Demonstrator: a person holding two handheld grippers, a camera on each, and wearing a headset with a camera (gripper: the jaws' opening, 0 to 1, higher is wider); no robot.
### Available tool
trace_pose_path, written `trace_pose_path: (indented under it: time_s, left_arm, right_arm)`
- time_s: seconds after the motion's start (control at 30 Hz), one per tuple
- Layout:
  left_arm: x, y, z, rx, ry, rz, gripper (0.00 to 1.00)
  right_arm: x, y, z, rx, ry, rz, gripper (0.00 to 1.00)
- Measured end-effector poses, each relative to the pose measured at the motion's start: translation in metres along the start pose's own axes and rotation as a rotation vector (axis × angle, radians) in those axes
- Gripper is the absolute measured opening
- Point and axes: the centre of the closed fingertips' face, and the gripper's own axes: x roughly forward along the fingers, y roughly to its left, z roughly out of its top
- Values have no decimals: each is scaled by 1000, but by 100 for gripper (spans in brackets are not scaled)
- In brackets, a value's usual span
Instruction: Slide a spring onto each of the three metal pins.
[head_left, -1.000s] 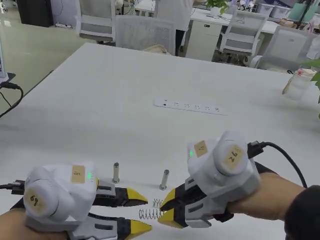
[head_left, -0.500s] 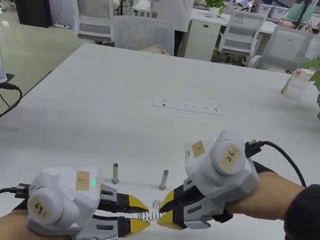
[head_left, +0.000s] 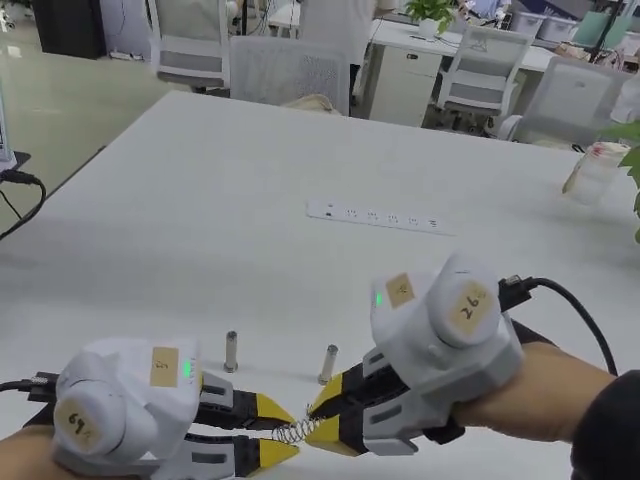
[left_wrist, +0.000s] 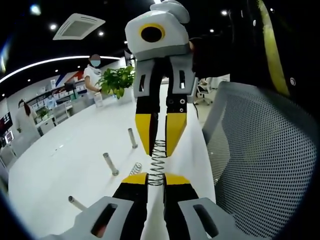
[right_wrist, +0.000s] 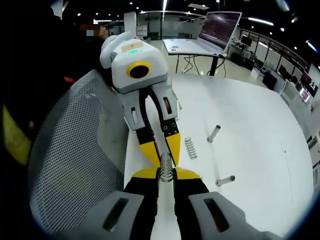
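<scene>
A short steel spring hangs just above the white table, stretched between both grippers. My left gripper is shut on one end of it and my right gripper on the other, yellow tips nearly touching. In the left gripper view the spring runs from my left gripper up to the right gripper. A second spring lies loose on the table. Three metal pins stand bare. Two pins stand just beyond the tips.
A white power strip lies mid-table. A clear plastic container stands at the far right edge by a plant. Office chairs line the far side. A black cable trails off the left edge. A mesh chair back is close behind.
My left gripper has moved right toward the right gripper and its jaws have narrowed onto the spring's free end. The right gripper has kept its hold and risen slightly.
</scene>
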Motion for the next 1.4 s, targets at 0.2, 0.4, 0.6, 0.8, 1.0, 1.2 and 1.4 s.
trace_pose_path:
  time_s: [0.2,0.4,0.6,0.8,1.0,1.2,1.4]
  left_arm:
    - [0,-1,2,0,-6,-1,3]
    - [1,-2,3,0,-9,-7,3]
    - [2,-2,3,-1,-11,-9,3]
    - [2,-2,3,-3,-13,-13,3]
    - [4,-3,3,-2,-12,-16,4]
    - [4,-3,4,1,-19,-18,4]
    - [5,-4,4,2,-19,-23,4]
  right_arm:
    - [-1,1,9,-7,-21,-2,8]
    - [0,3,16,-25,-25,0,8]
    - [1,3,19,-36,-15,5,8]
    - [2,3,20,-41,-10,9,8]
    - [2,3,19,-41,-2,9,8]
    - [3,4,21,-41,-8,11,8]
    - [4,5,23,-46,-9,13,8]
